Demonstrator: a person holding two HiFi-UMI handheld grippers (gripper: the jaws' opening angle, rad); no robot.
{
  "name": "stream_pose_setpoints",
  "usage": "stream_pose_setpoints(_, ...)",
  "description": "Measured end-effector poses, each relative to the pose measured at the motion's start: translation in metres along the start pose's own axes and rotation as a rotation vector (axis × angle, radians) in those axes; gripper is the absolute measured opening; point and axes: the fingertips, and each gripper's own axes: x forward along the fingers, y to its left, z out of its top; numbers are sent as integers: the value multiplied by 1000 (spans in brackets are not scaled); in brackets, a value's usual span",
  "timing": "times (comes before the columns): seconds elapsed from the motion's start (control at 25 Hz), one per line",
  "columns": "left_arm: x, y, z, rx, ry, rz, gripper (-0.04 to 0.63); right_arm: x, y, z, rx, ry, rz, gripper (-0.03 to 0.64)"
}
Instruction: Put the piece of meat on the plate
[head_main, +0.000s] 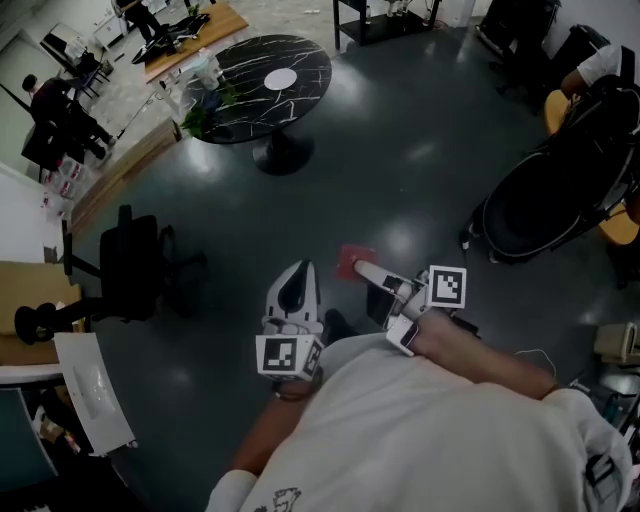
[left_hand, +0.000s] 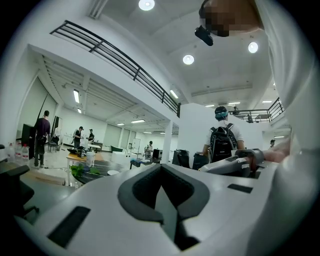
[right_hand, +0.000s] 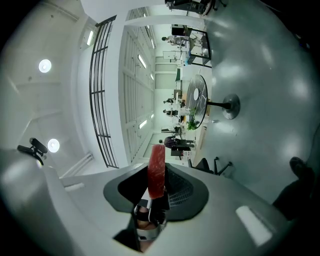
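The right gripper (right_hand: 157, 195) clamps a flat red slab of meat (right_hand: 156, 167) edge-on between dark, grid-textured pads. This is plain in the right gripper view, while the head view shows only a red patch past the tip, above the glossy dark floor (head_main: 400, 150). The left gripper (left_hand: 162, 192) is closed and empty. Far off, a white plate (head_main: 280, 78) sits on a round, black, veined table (head_main: 300, 55). A black office chair (head_main: 135, 265) stands at left.

Dark glossy floor (head_main: 400, 160), round black marbled table (head_main: 300, 100), perhaps an office chair (head_main: 135, 265).
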Motion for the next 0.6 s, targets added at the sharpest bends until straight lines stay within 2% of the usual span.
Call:
stream_pose_setpoints(0.36,15,78,26,5,9,-25,6,91,9,5,9,-8,1,87)
stream_pose_setpoints(0.6,12,114,29,-7,5,-2,6,125,9,-1,23,5,5,87)
